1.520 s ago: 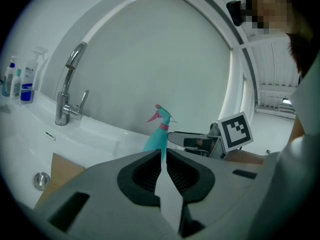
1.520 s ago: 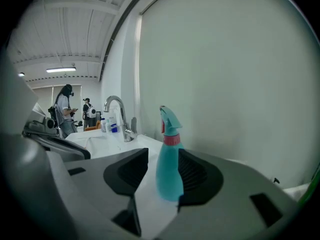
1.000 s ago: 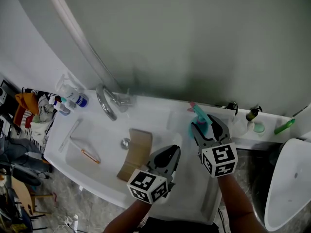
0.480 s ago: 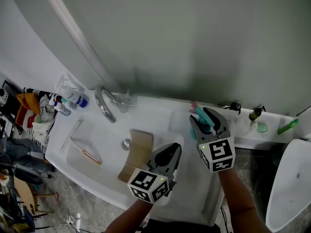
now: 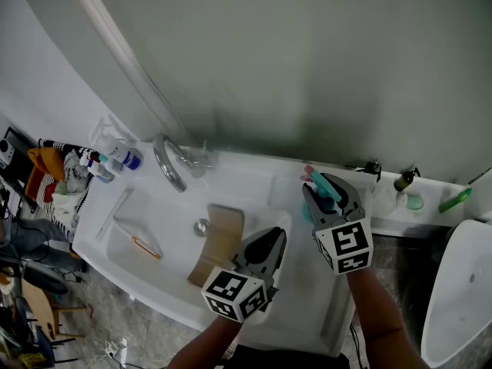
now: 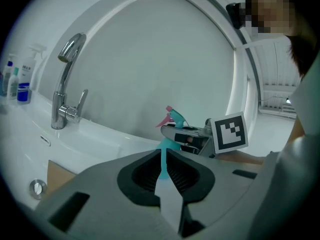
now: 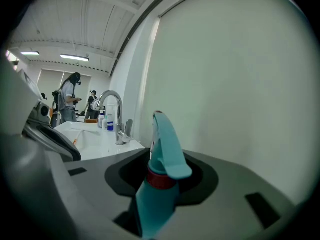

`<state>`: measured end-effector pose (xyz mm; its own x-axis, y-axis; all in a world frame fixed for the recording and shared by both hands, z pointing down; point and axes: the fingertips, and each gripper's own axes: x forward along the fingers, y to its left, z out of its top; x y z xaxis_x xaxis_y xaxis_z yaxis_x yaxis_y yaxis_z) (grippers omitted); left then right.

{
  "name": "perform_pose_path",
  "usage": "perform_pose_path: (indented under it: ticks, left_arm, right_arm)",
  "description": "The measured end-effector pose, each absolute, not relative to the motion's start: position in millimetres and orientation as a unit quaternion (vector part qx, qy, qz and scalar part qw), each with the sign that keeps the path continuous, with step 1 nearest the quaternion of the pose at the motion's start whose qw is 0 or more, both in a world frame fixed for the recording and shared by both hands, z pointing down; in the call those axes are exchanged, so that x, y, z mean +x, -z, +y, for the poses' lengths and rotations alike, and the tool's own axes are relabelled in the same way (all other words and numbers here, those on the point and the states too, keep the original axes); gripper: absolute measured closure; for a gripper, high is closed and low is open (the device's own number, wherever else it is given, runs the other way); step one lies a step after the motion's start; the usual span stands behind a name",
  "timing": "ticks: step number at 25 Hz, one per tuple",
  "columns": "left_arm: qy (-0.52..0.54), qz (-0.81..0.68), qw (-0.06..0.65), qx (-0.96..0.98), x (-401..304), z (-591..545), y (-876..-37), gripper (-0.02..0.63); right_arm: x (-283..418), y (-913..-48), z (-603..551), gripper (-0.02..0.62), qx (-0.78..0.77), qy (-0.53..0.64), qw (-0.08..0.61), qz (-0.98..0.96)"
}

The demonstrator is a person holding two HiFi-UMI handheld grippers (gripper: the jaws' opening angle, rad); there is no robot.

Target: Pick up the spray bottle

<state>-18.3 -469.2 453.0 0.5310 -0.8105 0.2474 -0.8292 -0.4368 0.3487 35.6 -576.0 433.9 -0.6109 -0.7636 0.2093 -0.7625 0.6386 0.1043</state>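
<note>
A teal spray bottle (image 5: pixel 318 183) with a pink nozzle stands on the white counter right of the sink. My right gripper (image 5: pixel 329 189) is around it, and its jaws are closing with the bottle between them. In the right gripper view the bottle's red-ringed neck and teal trigger (image 7: pixel 163 160) rise out of the gap between the jaws, and a dark slit still shows on the left side. Nearer to me, my left gripper (image 5: pixel 267 244) hovers over the sink's right rim, shut and holding nothing. It points at the bottle (image 6: pixel 173 120).
A chrome faucet (image 5: pixel 171 164) stands at the back of the white sink (image 5: pixel 115 261). A brown cardboard piece (image 5: pixel 216 243) and a thin orange-tipped stick (image 5: pixel 144 247) lie in the basin. Spray bottles (image 5: pixel 115 155) stand far left, a small dark bottle (image 5: pixel 400 180) and a green item (image 5: pixel 450 199) far right.
The right gripper's jaws have narrowed around the teal bottle and the gripper has rolled slightly. The left gripper has stayed where it was.
</note>
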Motion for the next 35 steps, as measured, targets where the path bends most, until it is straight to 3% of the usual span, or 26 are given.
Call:
perform_pose_path:
  ticks: [35]
  left_arm:
    - [0.015, -0.474, 0.199, 0.857, -36, -374, -414, 0.598]
  right_arm:
    - [48, -391, -448, 0.454, 0.458, -0.010, 0.109, -0.882]
